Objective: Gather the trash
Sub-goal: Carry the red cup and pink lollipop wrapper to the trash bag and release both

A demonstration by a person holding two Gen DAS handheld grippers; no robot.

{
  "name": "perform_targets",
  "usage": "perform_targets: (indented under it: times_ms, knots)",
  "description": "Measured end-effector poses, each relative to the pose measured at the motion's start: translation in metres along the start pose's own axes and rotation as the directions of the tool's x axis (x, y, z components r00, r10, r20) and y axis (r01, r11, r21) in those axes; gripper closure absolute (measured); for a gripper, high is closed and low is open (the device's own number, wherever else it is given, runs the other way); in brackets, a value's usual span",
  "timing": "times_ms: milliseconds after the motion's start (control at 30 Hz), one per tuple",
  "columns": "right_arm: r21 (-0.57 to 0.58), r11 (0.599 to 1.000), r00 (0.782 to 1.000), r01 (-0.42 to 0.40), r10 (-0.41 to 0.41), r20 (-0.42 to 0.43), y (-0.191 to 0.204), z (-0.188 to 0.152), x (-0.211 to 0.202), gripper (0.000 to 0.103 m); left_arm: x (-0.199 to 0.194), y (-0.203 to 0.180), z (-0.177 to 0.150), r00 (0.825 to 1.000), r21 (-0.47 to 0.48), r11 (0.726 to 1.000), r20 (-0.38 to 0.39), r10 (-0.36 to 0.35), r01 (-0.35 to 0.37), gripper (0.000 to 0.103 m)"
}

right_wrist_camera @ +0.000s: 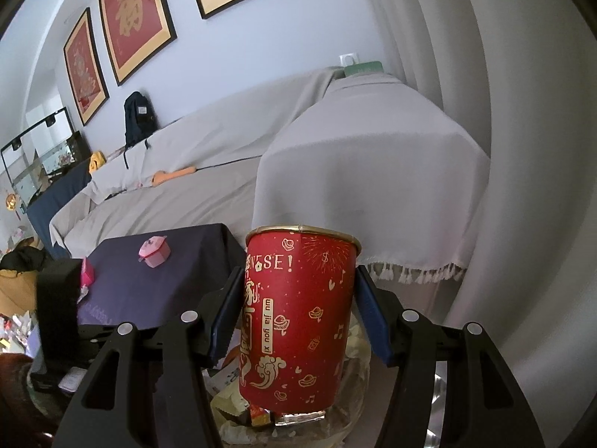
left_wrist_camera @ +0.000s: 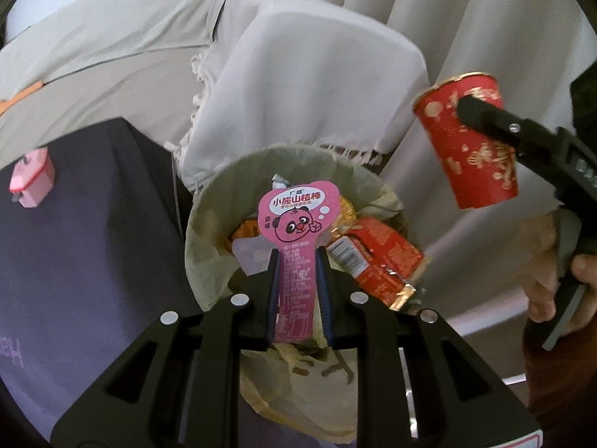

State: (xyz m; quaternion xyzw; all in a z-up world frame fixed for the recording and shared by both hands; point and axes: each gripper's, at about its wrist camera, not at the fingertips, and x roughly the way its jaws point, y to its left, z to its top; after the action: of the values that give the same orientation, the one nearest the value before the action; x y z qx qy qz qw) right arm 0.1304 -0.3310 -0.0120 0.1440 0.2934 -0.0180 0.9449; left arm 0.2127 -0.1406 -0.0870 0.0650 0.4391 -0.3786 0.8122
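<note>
Holding a flat pink snack wrapper [left_wrist_camera: 296, 231] upright, the left gripper [left_wrist_camera: 298, 283] has its fingers [left_wrist_camera: 274, 291] drawn narrow and pressed on the wrapper's lower strip. The wrapper's rounded top, printed with a cartoon bear face, rises beyond the fingertips. Directly below and beyond these fingers sits a round trash bin [left_wrist_camera: 209, 201] lined with a pale bag and already filled with rubbish, including a crumpled red packet [left_wrist_camera: 377, 257] just to the right of the fingers.

To the right and higher up, the right gripper [right_wrist_camera: 298, 306] holds a red paper cup [right_wrist_camera: 300, 321] with gold drawings and a gold rim. Its fingers [right_wrist_camera: 224, 317] stand fairly wide, one against each side of the cup, which is upright with its rim beyond the fingertips. In the left wrist view the cup [left_wrist_camera: 468, 138] hangs clear of the bin, up and to its right, and a hand [left_wrist_camera: 548, 268] grips the tool's handle.

Left of both pairs of fingers stands a table [left_wrist_camera: 93, 242] under a dark cloth, with a small pink box [left_wrist_camera: 31, 177] on it. Beyond lies a sofa [right_wrist_camera: 224, 156] draped in light fabric.
</note>
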Motion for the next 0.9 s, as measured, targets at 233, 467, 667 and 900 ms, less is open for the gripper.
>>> perform_targets:
  times_ms: [233, 467, 667, 900]
  knots:
    - [-0.007, 1.0, 1.0, -0.01, 0.01, -0.024, 0.003, -0.004, 0.013, 0.047, 0.013, 0.003, 0.001, 0.999, -0.019, 0.999, -0.024, -0.036, 0.036, 0.064]
    - [-0.056, 0.998, 0.998, -0.022, 0.019, -0.059, 0.017, -0.013, 0.037, 0.047, -0.013, 0.025, -0.001, 1.0, -0.086, 0.996, 0.016, -0.026, 0.027, 0.058]
    - [-0.077, 0.997, 0.988, -0.001, -0.01, -0.152, 0.029, -0.046, 0.079, 0.047, -0.045, 0.052, -0.012, 0.999, -0.146, 0.989, 0.049, 0.018, -0.011, 0.057]
    - [-0.128, 0.991, 0.958, 0.037, -0.072, -0.277, 0.042, -0.086, 0.123, 0.047, -0.07, 0.07, -0.024, 0.996, -0.171, 0.985, 0.081, 0.047, -0.033, 0.053]
